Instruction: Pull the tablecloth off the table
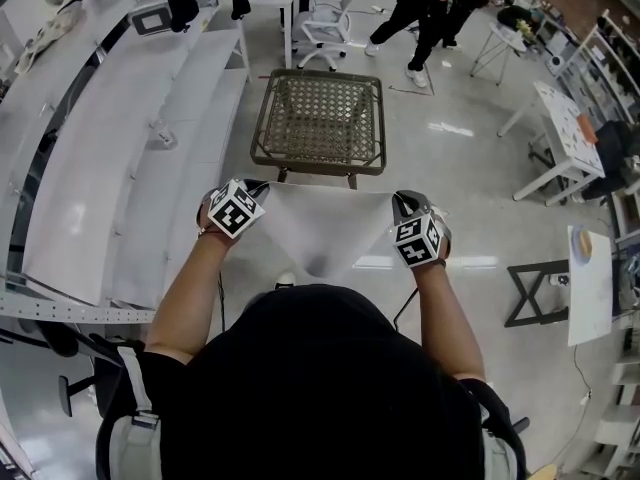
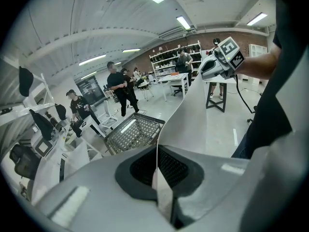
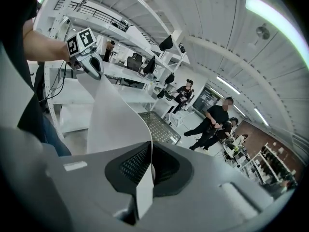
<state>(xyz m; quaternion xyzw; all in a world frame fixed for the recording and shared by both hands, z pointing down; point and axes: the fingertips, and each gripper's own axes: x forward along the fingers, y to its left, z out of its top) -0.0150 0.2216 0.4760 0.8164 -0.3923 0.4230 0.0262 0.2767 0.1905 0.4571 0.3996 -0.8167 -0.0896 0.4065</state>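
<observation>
In the head view, the person holds a thin white cloth tablecloth [image 1: 325,230] up in the air, stretched between the two grippers. The left gripper [image 1: 254,190] has one top corner and the right gripper [image 1: 404,204] has the other. The tablecloth hangs in front of the person's body and dips a little in the middle. The small square table with a woven mesh top and dark frame [image 1: 320,118] stands on the shiny grey floor [image 1: 460,168] just past the cloth. Its surface is bare (the cloth does not lie on it). A white office chair [image 1: 335,23] and people in black clothes [image 1: 425,8] are farther back.

In the left gripper view, the left gripper [image 2: 156,170] has its dark ribbed fingers [image 2: 177,167] pressed together on the edge of the tablecloth [image 2: 193,115], pinching it. The cloth runs away in a long band up to the right gripper [image 2: 212,69], which holds the far end. The table [image 2: 133,132] is lower down on the left, apart from the cloth.

In the right gripper view, the right gripper [image 3: 148,167] has its fingers [image 3: 133,164] squeezed onto the tablecloth [image 3: 116,120] too, with a white strip sticking out between them. The cloth curves up to the left gripper [image 3: 89,62]. The table [image 3: 157,124] stands beyond it, and the people [image 3: 212,120] are behind that.
</observation>
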